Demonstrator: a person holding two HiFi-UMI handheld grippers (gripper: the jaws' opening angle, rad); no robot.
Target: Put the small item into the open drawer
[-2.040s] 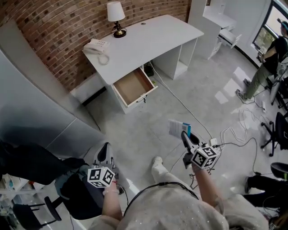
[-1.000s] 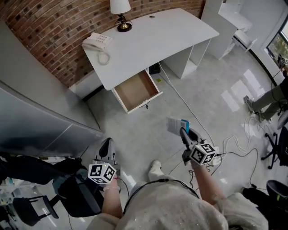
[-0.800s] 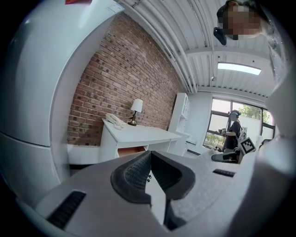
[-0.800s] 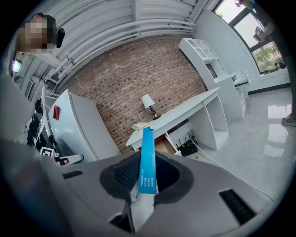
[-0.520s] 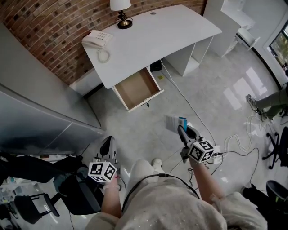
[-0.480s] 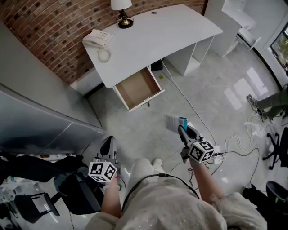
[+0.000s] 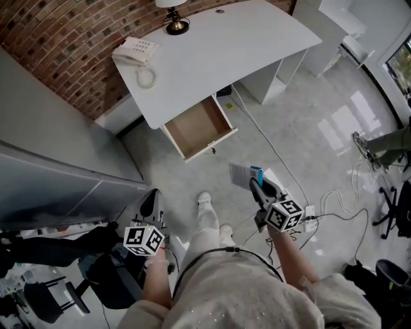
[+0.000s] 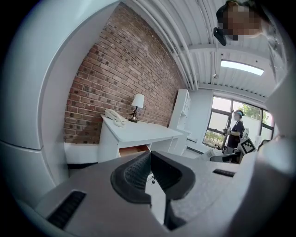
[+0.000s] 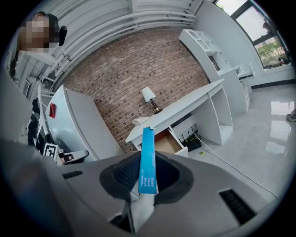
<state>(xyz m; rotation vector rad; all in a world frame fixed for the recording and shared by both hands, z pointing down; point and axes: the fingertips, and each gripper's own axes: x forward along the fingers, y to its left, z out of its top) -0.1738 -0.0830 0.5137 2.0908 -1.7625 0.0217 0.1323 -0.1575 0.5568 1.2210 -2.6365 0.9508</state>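
The small item is a thin blue and white box (image 7: 244, 175); in the right gripper view its blue edge (image 9: 147, 162) stands upright between the pads. My right gripper (image 7: 254, 185) is shut on it, held above the floor on the near right side of the open drawer (image 7: 199, 126). The drawer's wooden inside looks empty, and it sticks out of the white desk (image 7: 212, 58). It also shows beyond the box (image 9: 165, 141). My left gripper (image 7: 151, 202) hangs low at the left, jaws shut with nothing in them (image 8: 149, 159).
A lamp (image 7: 172, 19) and a telephone (image 7: 135, 50) stand on the desk. Cables (image 7: 334, 199) trail over the floor at the right. A grey curved partition (image 7: 58, 173) and a black chair (image 7: 106, 279) are at the left. Another person (image 8: 237, 132) stands by the window.
The person has stepped towards the desk, one foot now forward. The right gripper with the box has drifted a little left, nearer the drawer. The left gripper stays low and shut.
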